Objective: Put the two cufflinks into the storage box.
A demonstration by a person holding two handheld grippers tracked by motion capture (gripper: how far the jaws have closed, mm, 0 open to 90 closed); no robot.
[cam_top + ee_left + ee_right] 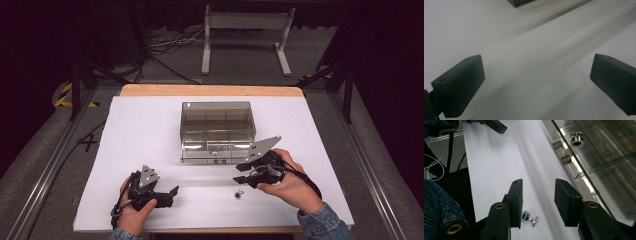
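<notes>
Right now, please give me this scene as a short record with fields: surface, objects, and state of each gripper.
surface: white sheet on a wooden table
box: clear plastic box, with compartments
small item: cufflink, lying on the sheet
right gripper: open, above the cufflink, not touching it
left gripper: open, nothing between the jaws

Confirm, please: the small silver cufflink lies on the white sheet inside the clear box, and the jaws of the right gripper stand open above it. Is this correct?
Not quite. The cufflink lies on the white sheet outside the clear box, in front of it. The right gripper view shows it on the bare sheet between the open jaws of the right gripper; the high view agrees.
</notes>
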